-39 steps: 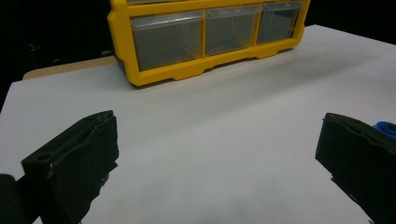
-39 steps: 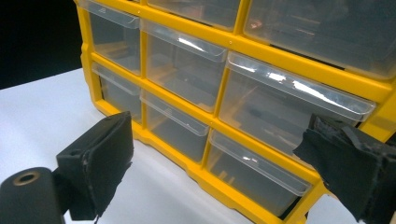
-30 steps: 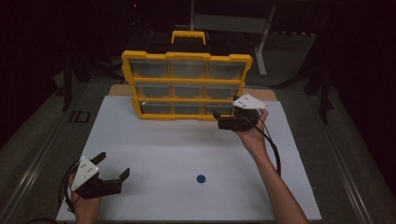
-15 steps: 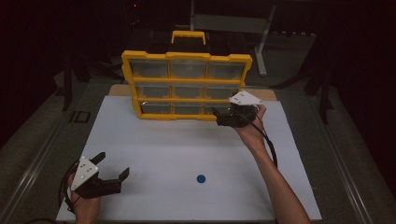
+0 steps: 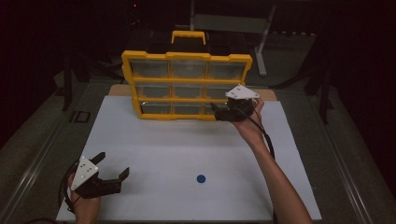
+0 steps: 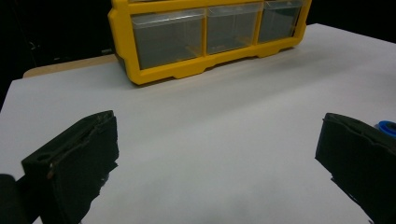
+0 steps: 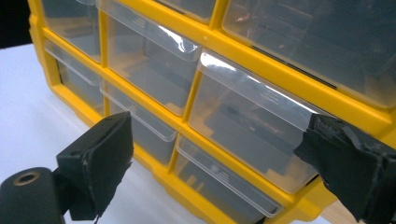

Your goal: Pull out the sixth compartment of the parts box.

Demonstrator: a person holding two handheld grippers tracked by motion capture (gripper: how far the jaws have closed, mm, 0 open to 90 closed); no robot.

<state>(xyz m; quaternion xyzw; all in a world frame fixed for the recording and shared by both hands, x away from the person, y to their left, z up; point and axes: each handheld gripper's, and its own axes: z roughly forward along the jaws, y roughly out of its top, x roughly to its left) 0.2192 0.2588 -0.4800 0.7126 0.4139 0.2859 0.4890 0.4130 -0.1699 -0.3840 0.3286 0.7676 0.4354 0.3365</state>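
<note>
A yellow drawer cabinet (image 5: pixel 187 80) with clear plastic drawers stands upright at the far edge of the white mat (image 5: pixel 177 144). My right gripper (image 5: pixel 217 111) is open at the cabinet's lower right corner, held by a hand. In the right gripper view its jaws (image 7: pixel 215 140) stand wide apart, right up against the clear drawers (image 7: pixel 247 116) of the cabinet (image 7: pixel 224 56) without touching them. At the near left my left gripper (image 5: pixel 113 164) is open low over the mat, nothing between its jaws (image 6: pixel 217 135). A small blue disc (image 5: pixel 201 178) lies on the mat, near centre.
The cabinet (image 6: pixel 187 70) has a yellow carry handle (image 5: pixel 188 35) on top. The blue disc (image 6: pixel 387 128) peeks out beside the left gripper's right jaw. A wooden board (image 5: pixel 268 94) shows behind the mat. Dark surroundings and a metal frame (image 5: pixel 261 42) lie beyond the table.
My right gripper has crept slightly up and closer to the cabinet's lower right drawers. The left gripper has barely moved.
</note>
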